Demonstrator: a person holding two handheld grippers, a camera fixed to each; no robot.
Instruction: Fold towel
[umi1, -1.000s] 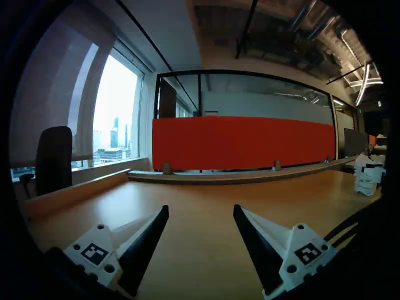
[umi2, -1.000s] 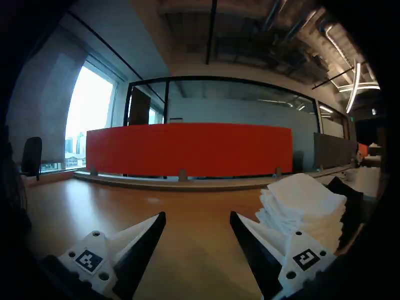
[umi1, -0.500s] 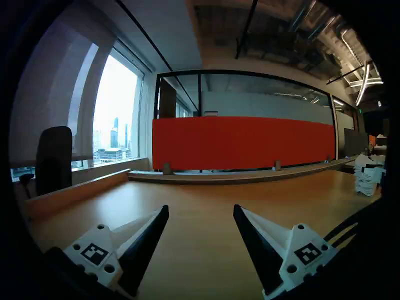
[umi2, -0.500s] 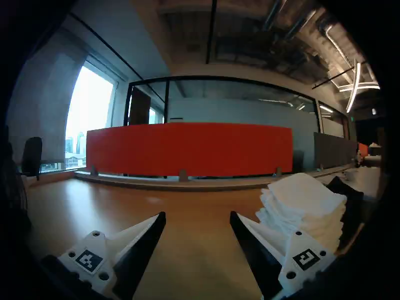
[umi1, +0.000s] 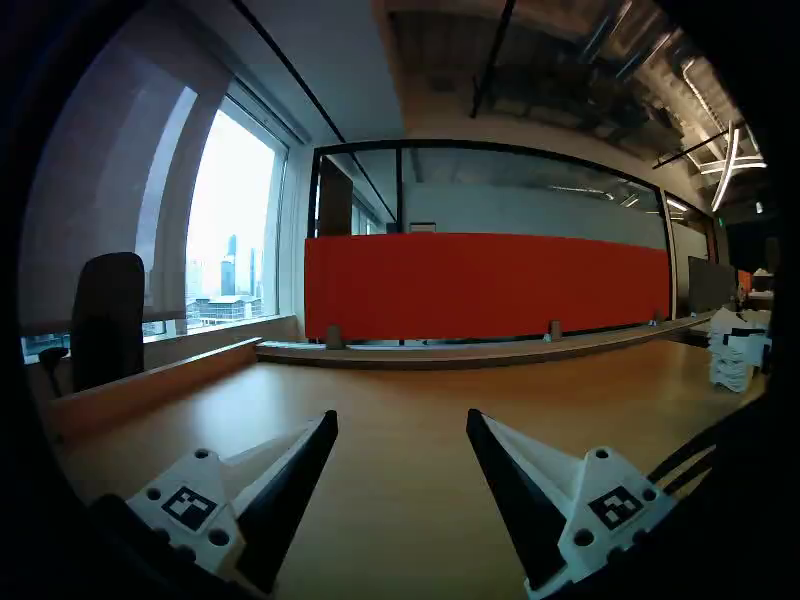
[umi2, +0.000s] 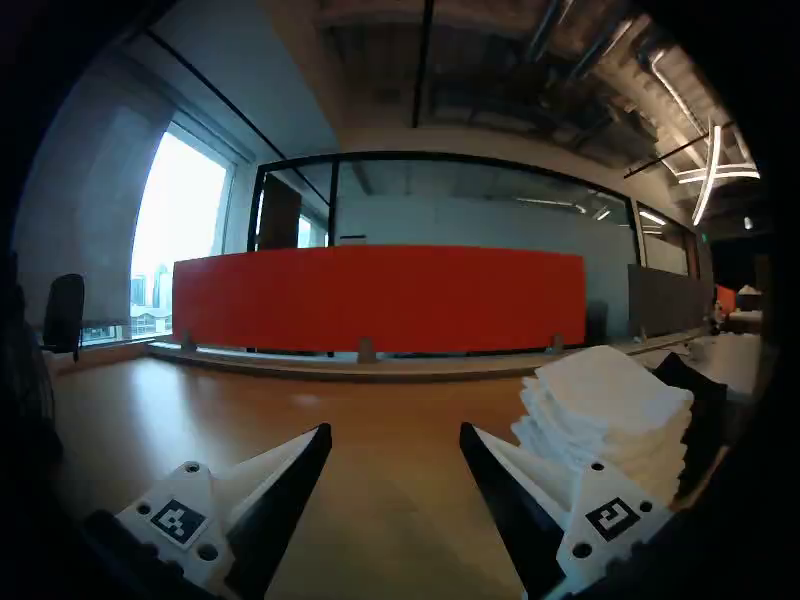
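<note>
Left tool (umi1: 401, 430) and right tool (umi2: 395, 443) both spread wide, empty, low over wooden surface (umi2: 390, 420); stack of folded white towels (umi2: 607, 415) right of right tool

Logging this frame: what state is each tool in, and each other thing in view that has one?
left tool, open, holding nothing.
right tool, open, holding nothing.
stack of towels, folded, piled on the table, untouched.
office chair, upright, unoccupied.
</note>
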